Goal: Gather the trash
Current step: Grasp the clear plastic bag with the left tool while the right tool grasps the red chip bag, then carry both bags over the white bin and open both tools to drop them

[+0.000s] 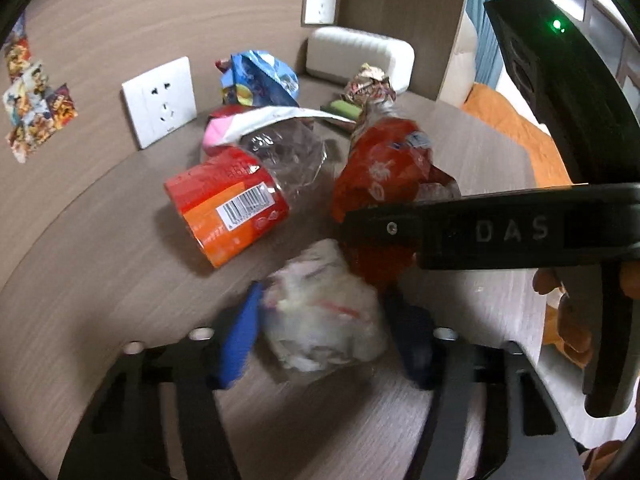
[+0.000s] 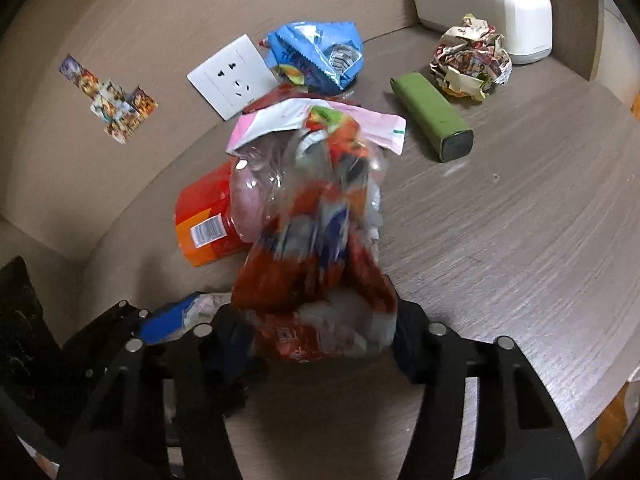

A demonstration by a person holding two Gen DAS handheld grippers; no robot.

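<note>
L gripper (image 1: 324, 332) is clamped on a crumpled white plastic wad (image 1: 320, 320), blue pads touching it on both sides, low over the wood counter (image 1: 100, 280). R gripper (image 2: 320, 336) is clamped on a red snack bag (image 2: 316, 280), which sticks up and fwd from its fingers; same bag shows in the L view (image 1: 380, 176) w/ the R gripper's black body crossing in front. Rest of the trash lies on the counter: red/orange can w/ barcode (image 1: 228, 208) on its side, clear crushed plastic (image 1: 288, 156) against it, pink-white wrapper (image 2: 320, 124) behind, blue chip bag (image 2: 316, 56) by the wall socket (image 2: 234, 76). Crumpled foil ball (image 2: 470, 62) sits near a white box (image 2: 484, 4); green rectangular case (image 2: 432, 116) just beside the ball. Stickers (image 2: 108, 100) on wall.
</note>
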